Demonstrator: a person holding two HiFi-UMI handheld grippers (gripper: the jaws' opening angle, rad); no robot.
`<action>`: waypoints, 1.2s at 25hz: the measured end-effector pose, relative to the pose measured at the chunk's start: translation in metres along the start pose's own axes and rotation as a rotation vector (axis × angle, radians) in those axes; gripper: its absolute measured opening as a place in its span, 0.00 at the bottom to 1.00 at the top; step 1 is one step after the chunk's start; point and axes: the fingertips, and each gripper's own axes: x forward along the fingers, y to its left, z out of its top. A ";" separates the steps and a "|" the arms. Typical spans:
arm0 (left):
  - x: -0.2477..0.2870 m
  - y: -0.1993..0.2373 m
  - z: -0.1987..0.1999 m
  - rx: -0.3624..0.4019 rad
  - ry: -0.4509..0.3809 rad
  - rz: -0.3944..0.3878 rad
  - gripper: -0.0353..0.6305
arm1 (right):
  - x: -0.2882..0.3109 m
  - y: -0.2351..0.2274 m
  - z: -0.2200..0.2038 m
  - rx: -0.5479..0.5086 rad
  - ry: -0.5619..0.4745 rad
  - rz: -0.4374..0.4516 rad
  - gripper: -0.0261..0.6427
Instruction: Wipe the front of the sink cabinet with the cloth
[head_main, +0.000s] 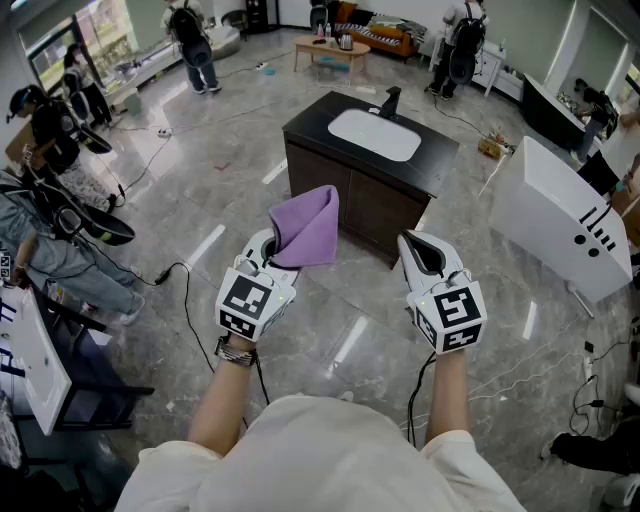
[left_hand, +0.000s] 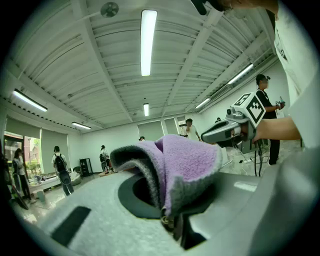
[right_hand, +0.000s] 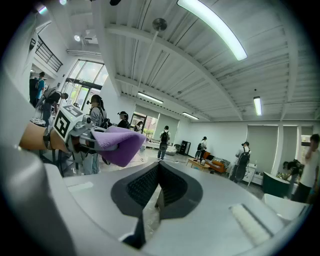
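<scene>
The dark brown sink cabinet (head_main: 345, 200) stands on the floor ahead, with a black top, a white basin (head_main: 374, 133) and a black faucet (head_main: 390, 100). My left gripper (head_main: 275, 245) is shut on a folded purple cloth (head_main: 310, 228), held up in the air short of the cabinet front. In the left gripper view the cloth (left_hand: 190, 162) bulges out between the jaws. My right gripper (head_main: 420, 250) is level with the left one, its jaws shut with nothing in them. The right gripper view shows its pads (right_hand: 150, 187) closed together and the cloth (right_hand: 117, 142) off to the left.
A white panel unit (head_main: 560, 225) leans on the floor right of the cabinet. Cables (head_main: 185, 300) run across the grey tiles. A white table (head_main: 30, 360) is at the left edge. Several people stand around the room, and a low table (head_main: 330, 50) sits behind.
</scene>
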 end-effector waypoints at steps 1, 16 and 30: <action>0.000 0.001 0.000 0.000 0.000 0.000 0.12 | 0.001 0.001 0.000 -0.002 0.002 0.002 0.05; -0.001 0.006 -0.005 -0.021 0.006 0.040 0.12 | 0.006 -0.014 -0.009 0.102 -0.019 -0.003 0.05; 0.038 -0.009 -0.006 -0.056 0.025 0.089 0.12 | 0.003 -0.053 -0.022 0.062 -0.029 0.057 0.05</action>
